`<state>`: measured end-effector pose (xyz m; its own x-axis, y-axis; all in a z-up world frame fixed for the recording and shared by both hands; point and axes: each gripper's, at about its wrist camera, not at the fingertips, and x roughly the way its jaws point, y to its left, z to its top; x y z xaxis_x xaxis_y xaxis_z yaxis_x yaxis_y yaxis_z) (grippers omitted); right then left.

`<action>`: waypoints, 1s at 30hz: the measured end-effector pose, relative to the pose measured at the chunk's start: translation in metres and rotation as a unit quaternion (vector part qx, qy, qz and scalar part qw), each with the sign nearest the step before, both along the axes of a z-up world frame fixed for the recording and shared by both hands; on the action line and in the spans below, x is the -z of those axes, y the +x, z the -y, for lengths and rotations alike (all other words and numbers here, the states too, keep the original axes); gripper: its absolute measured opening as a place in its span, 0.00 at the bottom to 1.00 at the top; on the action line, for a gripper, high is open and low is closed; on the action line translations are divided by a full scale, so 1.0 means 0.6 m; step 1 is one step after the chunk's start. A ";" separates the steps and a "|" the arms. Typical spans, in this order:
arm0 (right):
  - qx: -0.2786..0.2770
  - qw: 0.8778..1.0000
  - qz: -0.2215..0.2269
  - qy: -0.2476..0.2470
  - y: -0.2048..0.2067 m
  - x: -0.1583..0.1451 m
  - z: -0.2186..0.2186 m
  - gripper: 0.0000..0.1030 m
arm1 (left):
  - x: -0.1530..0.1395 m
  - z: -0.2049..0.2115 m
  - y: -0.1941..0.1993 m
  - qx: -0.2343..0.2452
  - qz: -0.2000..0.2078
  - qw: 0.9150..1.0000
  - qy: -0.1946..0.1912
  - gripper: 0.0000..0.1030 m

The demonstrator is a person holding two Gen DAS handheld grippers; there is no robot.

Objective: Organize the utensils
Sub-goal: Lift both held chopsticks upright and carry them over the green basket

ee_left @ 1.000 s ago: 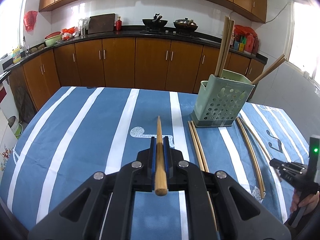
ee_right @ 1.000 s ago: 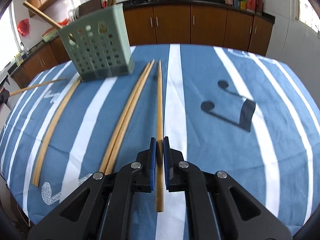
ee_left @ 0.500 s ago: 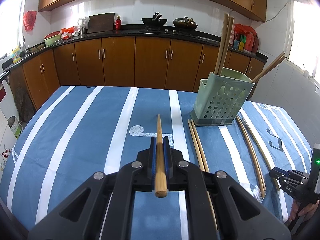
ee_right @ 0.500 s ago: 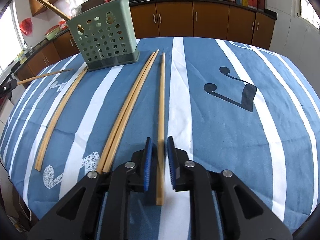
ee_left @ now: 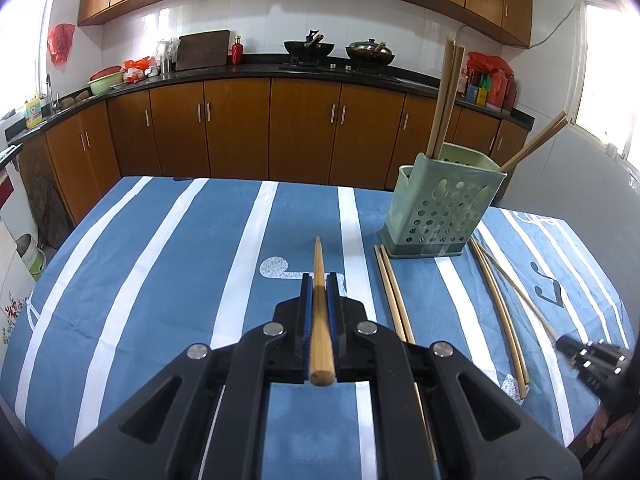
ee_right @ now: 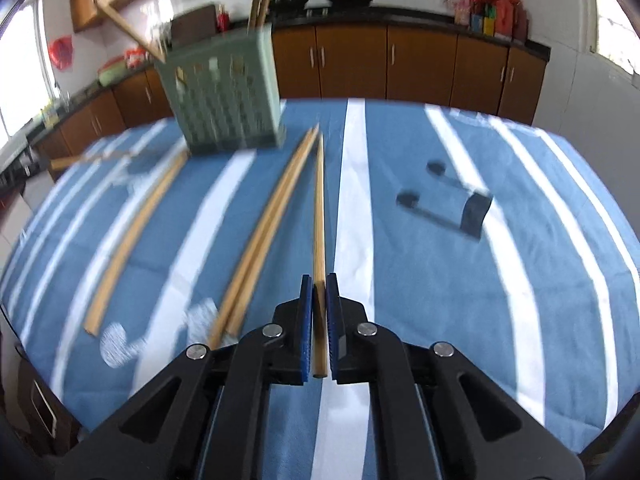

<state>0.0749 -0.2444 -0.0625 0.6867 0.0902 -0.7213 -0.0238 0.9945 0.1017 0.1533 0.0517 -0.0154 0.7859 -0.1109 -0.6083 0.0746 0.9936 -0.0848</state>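
The left gripper is closed on a chopstick; both blue pads press its shaft, the thick butt end projects toward the camera, and the tapered tip points forward above the tablecloth. The right gripper brackets a second chopstick between its pads; the pads sit tight against the shaft, and the grip reads as clamped, though motion blur in the right wrist view makes full contact on both sides hard to confirm. Whether this chopstick is lifted or lies on the cloth cannot be determined. Just to the left of it in the right wrist view lies a pair of chopsticks, side by side and touching, and farther left a second pair, also flat on the cloth. The green perforated holder stands upright at the far side of the table, with the tips of the loose pairs lying near its base. The holder contains two upright chopsticks and one leaning chopstick that angles out over its rim. Progress assessment: the task is partly complete. Three chopsticks are stowed, two are in the grippers and not yet delivered, and at least four remain on the cloth for collection. The likely next requirement is transport of each held chopstick to the holder opening.
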 end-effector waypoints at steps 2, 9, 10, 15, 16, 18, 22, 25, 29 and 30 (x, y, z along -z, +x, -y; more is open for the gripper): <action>0.005 1.000 0.026 0.005 -0.003 -0.022 0.004 0.07 | -0.004 0.000 -0.002 0.000 0.004 1.000 0.000 0.08; 0.032 0.992 0.116 0.032 -0.012 -0.096 0.026 0.07 | -0.022 0.003 -0.009 0.002 0.024 1.000 -0.002 0.08; 0.035 0.990 0.130 0.034 -0.013 -0.107 0.028 0.07 | -0.026 0.004 -0.011 0.002 0.029 1.000 -0.003 0.08; 0.042 0.983 0.172 0.040 -0.012 -0.141 0.035 0.07 | -0.044 0.004 -0.016 0.001 0.047 0.999 -0.010 0.08; 0.042 0.983 0.176 0.041 -0.013 -0.145 0.036 0.07 | -0.046 0.004 -0.018 0.002 0.050 0.999 -0.011 0.08; 0.041 0.981 0.184 0.042 -0.012 -0.153 0.036 0.07 | -0.054 0.005 -0.021 0.004 0.057 0.998 -0.012 0.08; 0.040 0.979 0.198 0.036 -0.012 -0.165 0.033 0.07 | -0.067 0.008 -0.025 0.007 0.069 0.998 -0.012 0.08; 0.041 0.976 0.212 0.029 -0.009 -0.181 0.031 0.07 | -0.080 0.010 -0.027 0.016 0.077 0.997 -0.011 0.07; 0.039 0.972 0.231 0.029 -0.004 -0.209 0.030 0.07 | -0.106 0.020 -0.038 0.035 0.095 0.995 -0.007 0.07; 0.037 0.970 0.237 0.031 -0.004 -0.218 0.030 0.07 | -0.116 0.023 -0.042 0.043 0.099 0.994 -0.011 0.07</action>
<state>0.0726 -0.2623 0.0681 0.9461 0.0606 -0.3183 -0.0108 0.9877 0.1559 0.1282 0.0379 0.0545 0.8774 -0.1943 -0.4387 0.1767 0.9809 -0.0810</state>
